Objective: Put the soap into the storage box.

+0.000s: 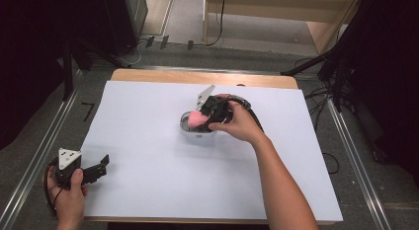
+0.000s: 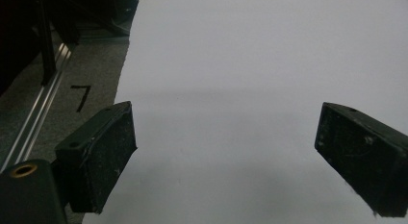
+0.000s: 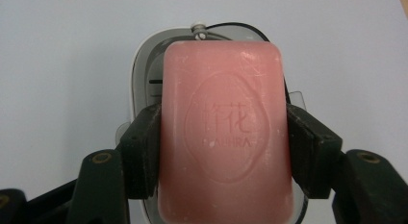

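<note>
Right gripper (image 3: pixel 224 137) is pinching the pink soap bar (image 3: pixel 226 132) across its short sides, jaws pressed flat on both flanks roughly at mid-length, stamped face up toward the camera. Grip looks square and centred, so my read is the step in hand is either seating the bar into the white soap dish (image 3: pixel 144 75) or lifting it out; can't tell which from this. Either way: keep the bar level and move straight along the vertical, no twist, since soap is slick and a skewed pull could let it slide between the pads. If placing, line the bar's long axis up with the dish's long axis and open only once the bar is bearing on the dish floor. If lifting, mind that the dish looks light and may tag along. The bar sits directly over the dish; dish rim shows past the bar's far end and left side. Touching or just above: can't tell. In the high view the soap (image 1: pixel 197 119) and dish (image 1: pixel 190 131) are mid-table on the white sheet (image 1: pixel 148 166), under the right hand (image 1: pixel 237 122). Left gripper (image 2: pixel 226 156) is spread wide, holding nothing, parked at the near left edge of the sheet, well apart from the dish.
</note>
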Tool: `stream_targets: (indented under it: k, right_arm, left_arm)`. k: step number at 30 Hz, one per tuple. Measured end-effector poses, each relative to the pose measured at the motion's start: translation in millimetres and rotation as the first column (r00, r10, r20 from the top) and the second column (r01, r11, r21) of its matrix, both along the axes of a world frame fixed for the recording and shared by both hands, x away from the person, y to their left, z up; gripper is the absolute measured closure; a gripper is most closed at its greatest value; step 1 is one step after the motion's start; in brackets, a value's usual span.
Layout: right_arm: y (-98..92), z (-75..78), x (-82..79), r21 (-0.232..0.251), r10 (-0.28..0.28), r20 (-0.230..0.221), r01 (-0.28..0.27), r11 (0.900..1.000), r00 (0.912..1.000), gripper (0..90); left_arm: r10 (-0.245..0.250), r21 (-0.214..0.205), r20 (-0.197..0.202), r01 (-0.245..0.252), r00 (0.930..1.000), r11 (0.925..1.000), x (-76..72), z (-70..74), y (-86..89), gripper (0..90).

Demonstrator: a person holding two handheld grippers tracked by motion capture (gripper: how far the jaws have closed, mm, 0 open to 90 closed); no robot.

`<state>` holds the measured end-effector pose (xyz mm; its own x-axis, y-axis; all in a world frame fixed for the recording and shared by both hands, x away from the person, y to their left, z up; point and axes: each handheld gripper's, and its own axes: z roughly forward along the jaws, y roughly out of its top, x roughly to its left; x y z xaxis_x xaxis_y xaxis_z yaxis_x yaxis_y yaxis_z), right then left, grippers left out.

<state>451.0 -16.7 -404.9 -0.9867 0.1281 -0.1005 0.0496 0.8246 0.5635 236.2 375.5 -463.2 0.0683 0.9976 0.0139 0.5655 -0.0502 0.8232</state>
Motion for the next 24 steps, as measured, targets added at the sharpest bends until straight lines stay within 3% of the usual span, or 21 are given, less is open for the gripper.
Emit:
stream_targets:
  k: [5, 11, 17, 24]
  right_arm:
    - [2.1, -3.3, -0.1, -0.005, 0.001, -0.021, -0.001, 1.0, 0.9998, 38.0]
    - [0.5, 3.7, -1.3, 0.059, -0.035, -0.052, 0.038, 0.9975, 0.998, 29.7]
    - [-5.5, 8.8, -2.5, 0.07, -0.056, -0.033, 0.058, 0.9959, 0.9979, 28.8]
    - [-16.8, 12.0, -9.5, 0.116, -0.099, -0.048, 0.104, 0.9877, 0.9939, 22.3]
  left_arm:
    - [0.0, -0.001, -0.001, 0.0, 1.0, 1.0, 0.0, 0.0, 0.0, 7.6]
    - [0.0, -0.001, -0.001, 0.0, 1.0, 1.0, -0.1, 0.1, 0.1, 7.6]
    - [0.0, 0.001, -0.001, 0.0, 1.0, 1.0, -0.1, 0.0, 0.1, 7.6]
    - [0.001, 0.001, 0.0, -0.001, 1.0, 1.0, 0.0, -0.1, -0.2, 7.6]
